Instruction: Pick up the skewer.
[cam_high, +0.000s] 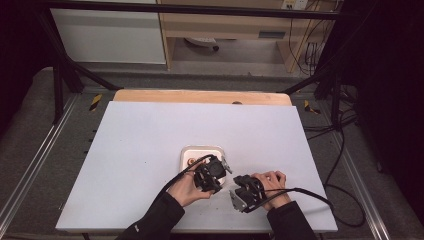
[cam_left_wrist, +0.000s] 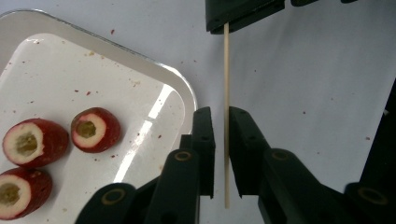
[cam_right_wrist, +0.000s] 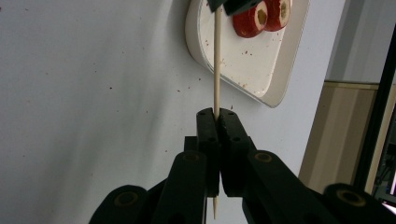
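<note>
My right gripper (cam_right_wrist: 216, 116) is clamped on a thin wooden skewer (cam_right_wrist: 216, 65), which runs up the centre of its view toward the tray (cam_right_wrist: 280, 79) at upper right. My left gripper (cam_left_wrist: 221, 122) stands slightly parted, the skewer passing between its jaws without clear contact. The tray's hollowed red fruit pieces (cam_left_wrist: 95, 129) sit at lower left of the left gripper view.

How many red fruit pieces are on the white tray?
3 on the tray: one at its left edge, one beside it, one at the bottom-left corner. More may be hidden.
</note>
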